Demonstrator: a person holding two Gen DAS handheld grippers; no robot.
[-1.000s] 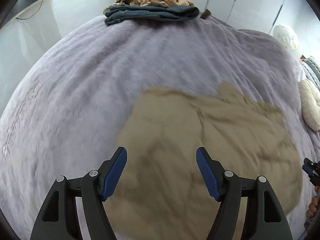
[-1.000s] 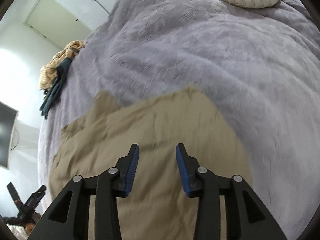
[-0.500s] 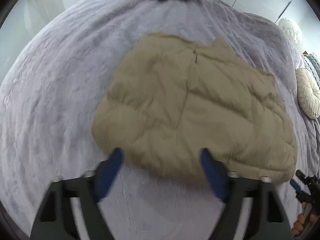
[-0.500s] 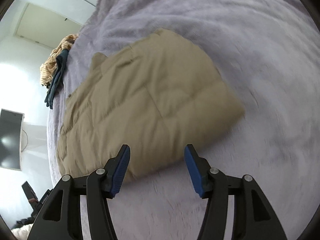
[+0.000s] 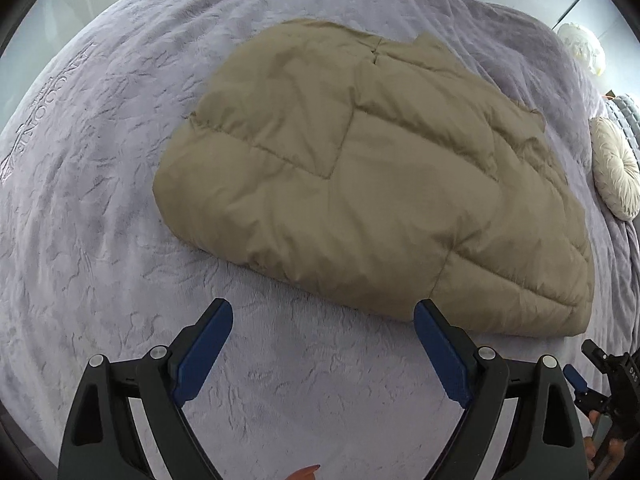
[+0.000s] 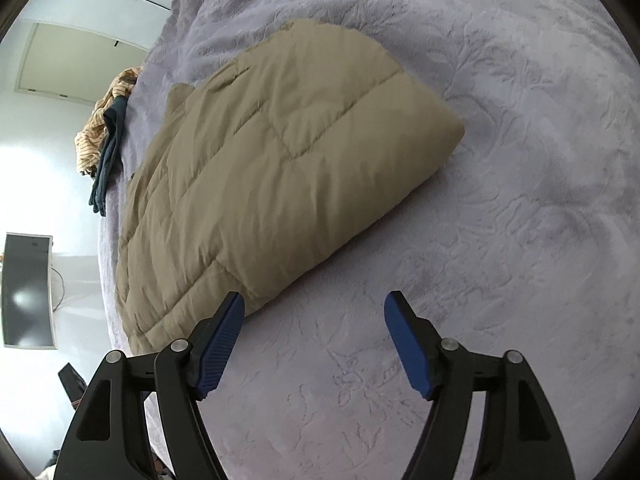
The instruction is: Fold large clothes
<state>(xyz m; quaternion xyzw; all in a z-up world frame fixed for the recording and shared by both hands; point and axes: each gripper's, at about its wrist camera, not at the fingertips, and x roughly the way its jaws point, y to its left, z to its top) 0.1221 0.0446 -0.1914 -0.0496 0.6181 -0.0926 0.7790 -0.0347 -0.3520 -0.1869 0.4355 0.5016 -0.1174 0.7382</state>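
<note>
A tan quilted jacket (image 5: 368,176) lay folded on the lavender plush bedspread (image 5: 100,240), filling the middle and right of the left wrist view, its rounded folded edge running along the near side and its collar end toward the top of the frame. In the right wrist view the same jacket (image 6: 272,176) spread from the centre toward the lower left, one puffy folded corner pointing right.

The left gripper (image 5: 324,316) hung over bare bedspread at the bottom of its frame, released, the blue pads standing wide with nothing between them; the right-hand pad sat just at the jacket's near edge, and I could not tell whether it touched the fabric. The right gripper (image 6: 314,312) was also let go, its jaws opening, only bedspread between them, the left-hand pad right by the jacket's lower edge. In the left wrist view the right gripper (image 5: 600,384) showed at the lower right corner, just beyond the jacket's corner.

A heap of other clothes (image 6: 102,136), striped orange over dark blue, lay at the bed's far edge at the left of the right wrist view. Round cream cushions (image 5: 614,168) sat at the right edge of the left wrist view. A dark screen (image 6: 26,290) hung on the white wall at the left.
</note>
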